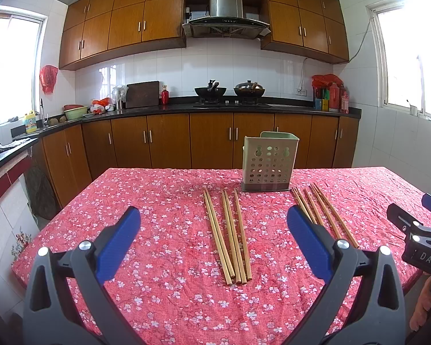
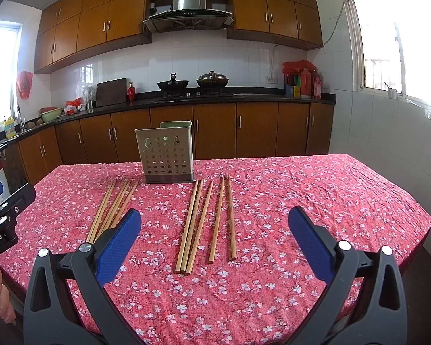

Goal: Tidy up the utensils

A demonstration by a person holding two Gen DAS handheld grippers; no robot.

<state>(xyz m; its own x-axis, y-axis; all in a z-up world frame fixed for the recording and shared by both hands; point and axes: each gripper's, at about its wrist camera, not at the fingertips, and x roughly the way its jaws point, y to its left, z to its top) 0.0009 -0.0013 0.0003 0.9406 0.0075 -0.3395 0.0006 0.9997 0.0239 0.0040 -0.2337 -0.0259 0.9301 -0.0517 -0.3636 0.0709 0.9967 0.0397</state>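
Note:
Two groups of bamboo chopsticks lie on the red floral tablecloth in front of a pale green perforated utensil holder. My left gripper hovers open above the near end of the left group, with nothing between its blue pads. The right group lies partly behind its right finger. My right gripper also hangs open and holds nothing, over the right group. In the right wrist view the holder stands upright at the back, and the left group lies beside the left finger.
Each gripper's black frame shows at the other view's edge, with a person's hand below. Behind the table run wooden cabinets and a dark counter with two woks. The table's near edges drop off left and right.

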